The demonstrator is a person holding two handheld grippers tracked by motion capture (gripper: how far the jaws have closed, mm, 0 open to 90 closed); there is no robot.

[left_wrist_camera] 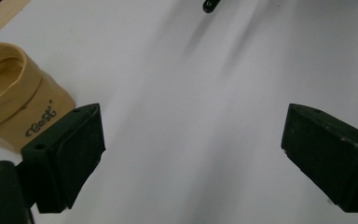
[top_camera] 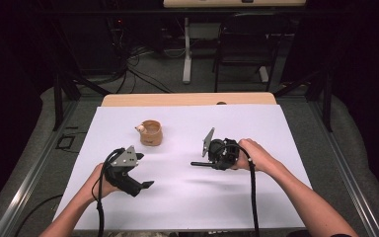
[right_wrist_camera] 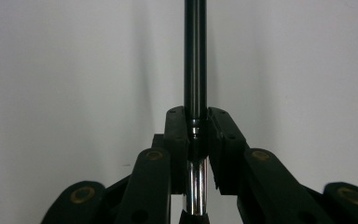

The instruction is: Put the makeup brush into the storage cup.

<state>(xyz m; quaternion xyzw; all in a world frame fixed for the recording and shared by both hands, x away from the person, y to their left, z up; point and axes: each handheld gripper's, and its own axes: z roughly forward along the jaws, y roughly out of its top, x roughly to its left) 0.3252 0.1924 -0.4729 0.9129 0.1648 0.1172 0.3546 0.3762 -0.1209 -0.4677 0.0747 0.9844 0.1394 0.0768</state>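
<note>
The right gripper (right_wrist_camera: 196, 135) has its jaws pressed together on a slim black rod with a chrome section near the grip, probably a pen (right_wrist_camera: 195, 56); the pinch sits close to one end, so most of the pen's length juts out past the jaws, and a jolt or a slackening grip could let it pivot or slide free onto the white sheet covering the table (top_camera: 256, 123). In the high view that gripper (top_camera: 205, 163) lies low over the sheet with the pen (top_camera: 197, 164) pointing leftward, roughly level, the right hand (top_camera: 254, 154) wrapped round the body and the forearm running back to the lower right; the left gripper (top_camera: 148, 185) is spread wide and holds nothing, angled down toward the sheet, its hand (top_camera: 101, 180) behind it. A small tan, cup-shaped holder with dark lettering (left_wrist_camera: 14, 100) stands just beside the left jaw in the left gripper view; a careless sweep could knock it over.
</note>
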